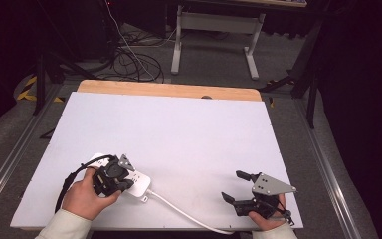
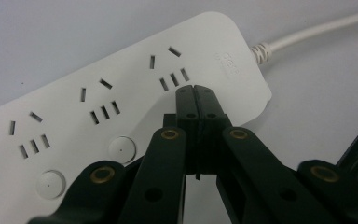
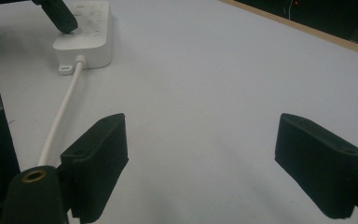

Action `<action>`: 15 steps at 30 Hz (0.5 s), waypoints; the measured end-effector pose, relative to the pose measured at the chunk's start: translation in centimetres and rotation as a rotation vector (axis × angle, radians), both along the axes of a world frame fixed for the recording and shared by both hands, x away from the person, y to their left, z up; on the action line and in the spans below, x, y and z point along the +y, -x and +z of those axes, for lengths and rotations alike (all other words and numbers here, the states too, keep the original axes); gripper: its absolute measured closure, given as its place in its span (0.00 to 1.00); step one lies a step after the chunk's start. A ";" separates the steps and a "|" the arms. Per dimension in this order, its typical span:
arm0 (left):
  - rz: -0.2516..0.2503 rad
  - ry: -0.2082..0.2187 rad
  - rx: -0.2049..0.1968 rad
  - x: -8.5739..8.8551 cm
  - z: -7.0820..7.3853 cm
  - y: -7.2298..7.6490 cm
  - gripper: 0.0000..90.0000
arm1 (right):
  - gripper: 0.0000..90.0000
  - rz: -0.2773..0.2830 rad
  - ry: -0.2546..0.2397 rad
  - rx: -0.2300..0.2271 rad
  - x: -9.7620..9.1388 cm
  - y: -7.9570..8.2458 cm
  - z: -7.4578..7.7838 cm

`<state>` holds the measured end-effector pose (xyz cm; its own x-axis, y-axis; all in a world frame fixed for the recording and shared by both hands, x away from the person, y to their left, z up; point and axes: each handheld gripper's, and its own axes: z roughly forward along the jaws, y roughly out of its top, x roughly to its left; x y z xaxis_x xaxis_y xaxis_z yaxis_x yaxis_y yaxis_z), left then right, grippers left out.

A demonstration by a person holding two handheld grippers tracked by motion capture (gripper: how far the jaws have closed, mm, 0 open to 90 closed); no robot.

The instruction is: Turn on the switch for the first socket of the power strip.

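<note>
On the white surface, a white power strip lies at the near left with its cable trailing toward the near edge. The left tongs are pressed fully together with nothing between them, and their joined tip sits on or just above the strip's face, beside the socket slots nearest the cable end; whether the tip truly touches cannot be told. The right tongs stand wide and empty, well apart from the strip, over bare surface at the near right. The step in hand looks like a press on the strip, probably on one of its round buttons, which lie nearer the camera than the tip. To do it well, the closed tip should be drawn back over a button's middle, kept steep so it does not skid on the smooth plastic, and pushed straight down, while the right tongs could steady the strip's cable end. A faint embossed mark near the cable end is too dim to read.
</note>
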<state>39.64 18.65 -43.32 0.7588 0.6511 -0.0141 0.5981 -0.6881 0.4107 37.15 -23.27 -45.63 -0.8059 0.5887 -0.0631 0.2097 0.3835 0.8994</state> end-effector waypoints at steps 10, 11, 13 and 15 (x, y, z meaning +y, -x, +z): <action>0.014 0.020 -0.021 0.0 -0.3 0.1 1.00 | 0.19 -0.004 -0.001 0.001 0.0 0.0 0.0; 0.020 0.014 -0.018 -0.2 -0.2 0.2 1.00 | 0.19 -0.004 0.002 0.000 0.0 0.0 0.0; 0.023 -0.008 -0.028 -0.4 -0.2 0.3 1.00 | 0.19 -0.006 0.001 0.000 0.0 0.0 0.1; 0.031 -0.007 -0.015 -0.5 -0.2 0.4 1.00 | 0.19 -0.007 -0.003 -0.003 -0.1 0.1 0.1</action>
